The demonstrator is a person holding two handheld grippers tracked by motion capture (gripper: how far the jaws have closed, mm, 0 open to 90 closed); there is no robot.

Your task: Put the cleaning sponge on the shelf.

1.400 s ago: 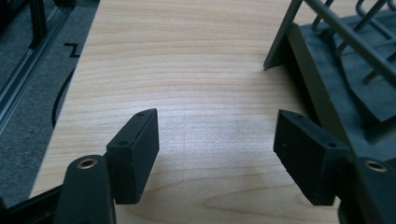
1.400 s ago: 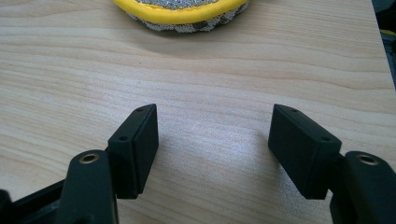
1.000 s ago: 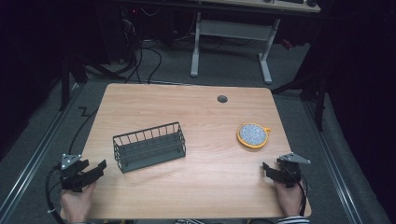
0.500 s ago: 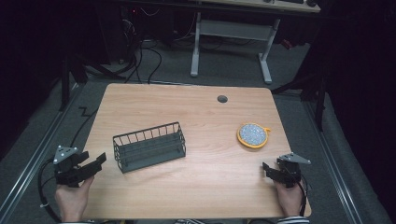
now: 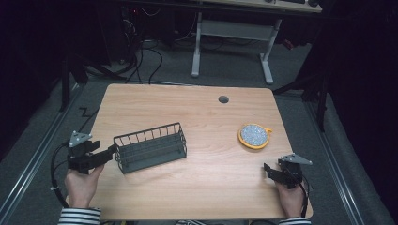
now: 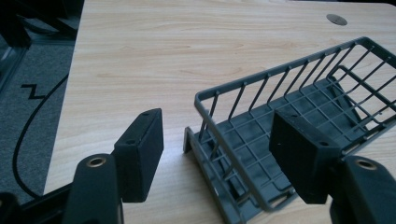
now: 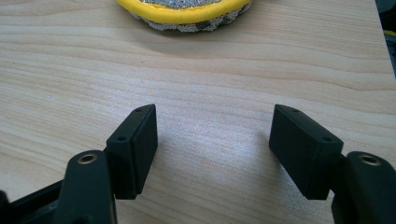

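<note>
We bring left gripper [image 6: 210, 158] to dark grey wire basket [image 5: 150, 147] end wall, jaws apart, just been closing, straddling wall for grab; right gripper [image 7: 212, 149] right of basket, jaws apart, empty.

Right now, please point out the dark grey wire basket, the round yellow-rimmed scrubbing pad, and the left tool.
dark grey wire basket [image 5: 150, 148], high view, on its near long wall.
round yellow-rimmed scrubbing pad [image 5: 254, 134], high view, on its speckled centre.
left tool [image 6: 215, 154], left gripper view, midway between its two black fingertips.

Yellow-rimmed pad [image 7: 184, 14] — cut off by top edge.
</note>
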